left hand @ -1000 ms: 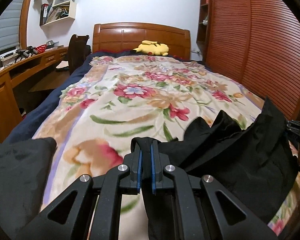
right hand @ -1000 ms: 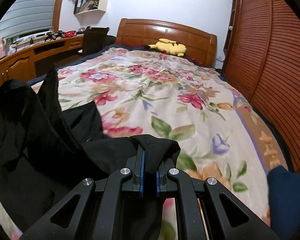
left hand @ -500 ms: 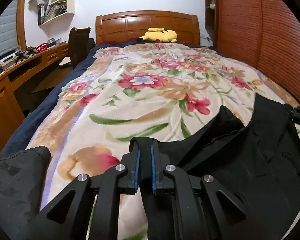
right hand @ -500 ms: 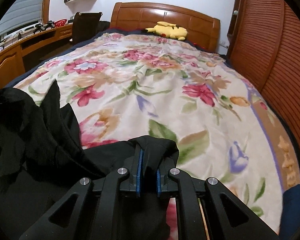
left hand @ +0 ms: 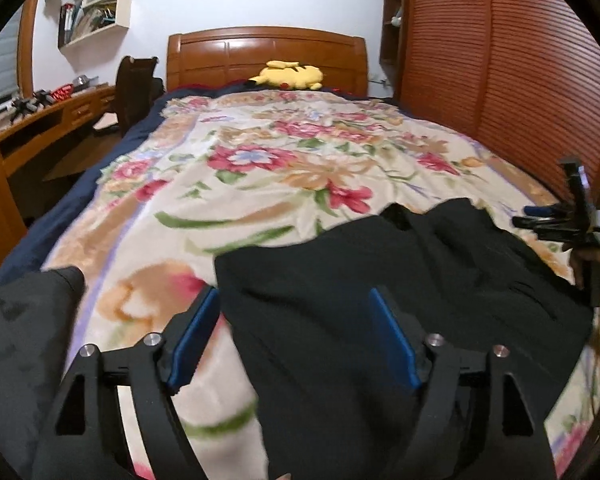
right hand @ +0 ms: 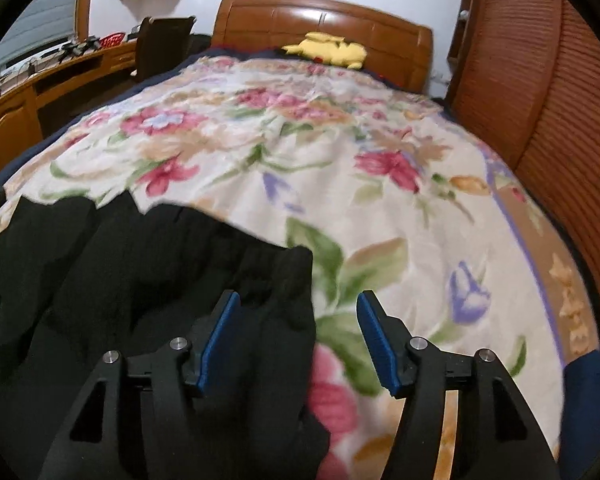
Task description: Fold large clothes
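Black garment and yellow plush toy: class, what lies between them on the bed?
Only floral blanket lies between the black garment and yellow plush toy; the left wrist view shows it.

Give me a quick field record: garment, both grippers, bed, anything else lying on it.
garment: black, lying spread on the blanket, released
left gripper: open, jaws just opened, cloth edge between them, pads not pressing
right gripper: open, jaws just opened, cloth edge between them, pads not pressing
blanket: floral, covers the bed
plush: yellow, by the headboard
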Motion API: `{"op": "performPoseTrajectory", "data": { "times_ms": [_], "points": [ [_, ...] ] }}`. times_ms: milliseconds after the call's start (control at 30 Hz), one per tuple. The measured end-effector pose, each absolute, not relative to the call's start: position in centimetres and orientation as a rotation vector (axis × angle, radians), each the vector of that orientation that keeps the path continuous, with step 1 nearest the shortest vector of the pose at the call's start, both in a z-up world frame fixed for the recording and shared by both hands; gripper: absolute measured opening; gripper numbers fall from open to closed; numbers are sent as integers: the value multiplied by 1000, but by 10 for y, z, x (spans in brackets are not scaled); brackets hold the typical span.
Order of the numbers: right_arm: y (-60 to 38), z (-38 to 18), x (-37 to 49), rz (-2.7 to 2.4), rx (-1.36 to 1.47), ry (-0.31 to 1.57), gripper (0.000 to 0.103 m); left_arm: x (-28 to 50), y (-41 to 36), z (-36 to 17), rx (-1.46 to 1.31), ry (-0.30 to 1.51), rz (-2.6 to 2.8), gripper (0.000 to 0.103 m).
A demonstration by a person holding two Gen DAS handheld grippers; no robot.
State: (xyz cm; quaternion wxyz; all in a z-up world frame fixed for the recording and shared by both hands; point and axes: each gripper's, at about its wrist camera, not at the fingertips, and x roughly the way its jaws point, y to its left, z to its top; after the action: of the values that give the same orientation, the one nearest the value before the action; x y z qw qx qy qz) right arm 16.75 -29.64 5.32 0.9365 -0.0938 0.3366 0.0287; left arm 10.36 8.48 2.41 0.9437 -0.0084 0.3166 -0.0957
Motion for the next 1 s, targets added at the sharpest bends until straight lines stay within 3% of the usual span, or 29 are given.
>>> {"op": "performPoseTrajectory", "data": {
  "times_ms": [467, 533, 567, 600, 1000],
  "points": [
    [-313, 21, 203, 104, -91, 870, 62, 46, 45, 13, -58, 650, -253, 78],
    [-314, 20, 206, 130, -77, 881, 46, 43, 43, 11, -61, 643, -260, 78],
    [-313, 20, 206, 158, -76, 884, 19, 42, 43, 11, -62, 637, -261, 78],
    [-310, 21, 204, 188, -91, 884, 5, 42, 43, 10, -61, 630, -259, 78],
    [-336, 52, 183, -18, -121, 728, 2, 37, 38, 5, -43, 619, -267, 78]
  ]
}}
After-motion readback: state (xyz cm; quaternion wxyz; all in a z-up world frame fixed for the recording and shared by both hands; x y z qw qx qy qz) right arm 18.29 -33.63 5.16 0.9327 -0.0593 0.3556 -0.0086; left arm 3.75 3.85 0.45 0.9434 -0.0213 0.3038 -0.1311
